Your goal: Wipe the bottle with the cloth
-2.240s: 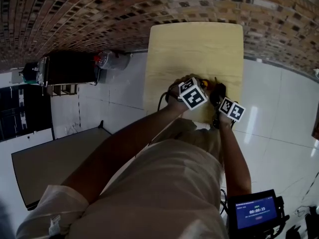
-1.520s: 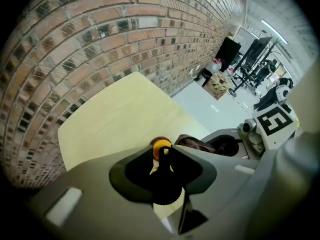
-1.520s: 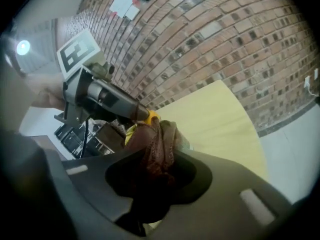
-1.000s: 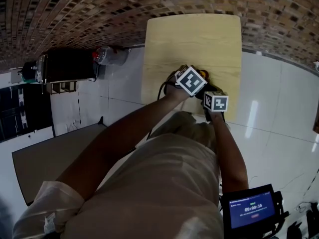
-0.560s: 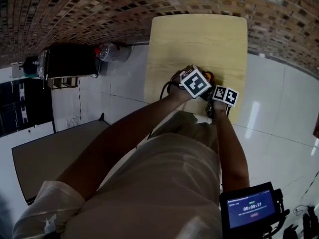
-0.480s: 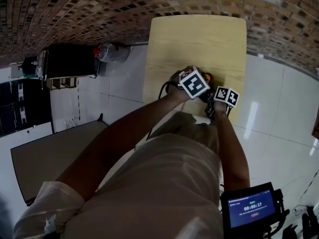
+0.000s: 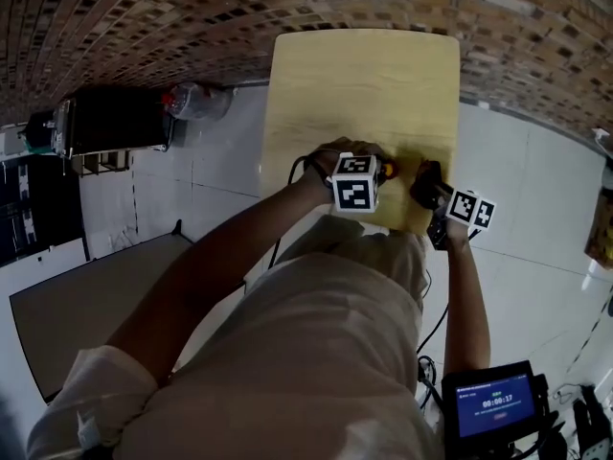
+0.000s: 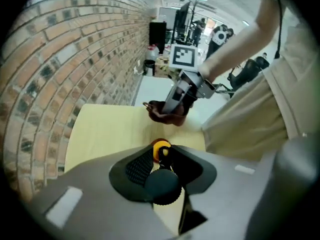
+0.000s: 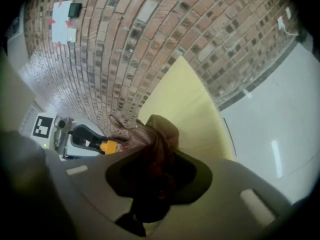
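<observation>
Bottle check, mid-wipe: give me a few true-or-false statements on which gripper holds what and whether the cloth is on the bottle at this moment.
1. The left gripper is shut on the bottle. True.
2. The cloth is pressed against the bottle. False: it hangs apart from the bottle, over the table.
3. The right gripper clamps the brown cloth. True.
4. The table stands against a plain white wall. False: it stands against a brick wall.
</observation>
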The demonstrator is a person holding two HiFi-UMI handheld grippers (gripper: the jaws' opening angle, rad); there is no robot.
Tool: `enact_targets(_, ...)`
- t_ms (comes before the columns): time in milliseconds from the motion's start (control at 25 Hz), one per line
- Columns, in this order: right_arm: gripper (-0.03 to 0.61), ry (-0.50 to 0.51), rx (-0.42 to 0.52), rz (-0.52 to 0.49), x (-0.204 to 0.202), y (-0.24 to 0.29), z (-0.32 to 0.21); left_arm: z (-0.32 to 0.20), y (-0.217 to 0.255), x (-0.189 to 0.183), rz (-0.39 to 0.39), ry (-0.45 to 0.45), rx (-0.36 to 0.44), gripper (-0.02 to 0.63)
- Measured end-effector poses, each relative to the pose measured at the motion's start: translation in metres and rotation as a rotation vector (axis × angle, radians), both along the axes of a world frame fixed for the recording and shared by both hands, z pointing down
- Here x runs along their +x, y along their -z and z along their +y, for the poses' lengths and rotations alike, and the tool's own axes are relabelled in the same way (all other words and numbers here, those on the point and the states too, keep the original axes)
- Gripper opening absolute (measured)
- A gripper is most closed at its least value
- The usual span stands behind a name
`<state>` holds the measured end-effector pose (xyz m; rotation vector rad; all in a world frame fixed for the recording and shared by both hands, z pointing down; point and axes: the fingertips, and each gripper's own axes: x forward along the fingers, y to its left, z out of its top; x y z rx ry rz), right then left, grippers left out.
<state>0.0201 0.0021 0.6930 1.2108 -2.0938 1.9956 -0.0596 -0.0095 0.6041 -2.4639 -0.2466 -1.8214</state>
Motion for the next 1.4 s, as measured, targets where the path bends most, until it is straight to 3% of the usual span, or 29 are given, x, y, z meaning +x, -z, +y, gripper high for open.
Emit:
enact_targets(240, 0.095, 0.223, 0.166, 0.029, -0.011, 0.030, -0.023, 0.028, -0.003, -0.004, 0.008, -0.248, 0.086, 0.126)
enact_targets(400, 0.095, 0.310, 0.219, 0.005, -0.034, 0.041, -0.038, 0.032, -0.006, -0.006, 0.002, -0.310, 0.088, 0.126)
enact_targets(560, 0.095, 0.410, 0.234, -0.002, -0.058, 0.040, -0.051, 0.030, -0.010, -0.005, -0.019, -0.363, 0.054, 0.127)
enact_targets(800, 0.097, 0.634, 0.183, -0.033, -0.089, 0.024, -0.043, 0.041, -0.014, 0.001, -0.070, -0.539, -0.007, 0.127)
enact_targets(1160, 0.097, 0.759, 0.132, 0.074, -0.095, -0.008, -0.041, 0.045, -0.010, 0.001, -0.045, -0.532, 0.010, 0.127)
enact_targets(1400, 0.097, 0.762, 0.087, 0.165, -0.093, -0.034, -0.037, 0.047, -0.008, 0.000, -0.047, -0.531, 0.015, 0.127)
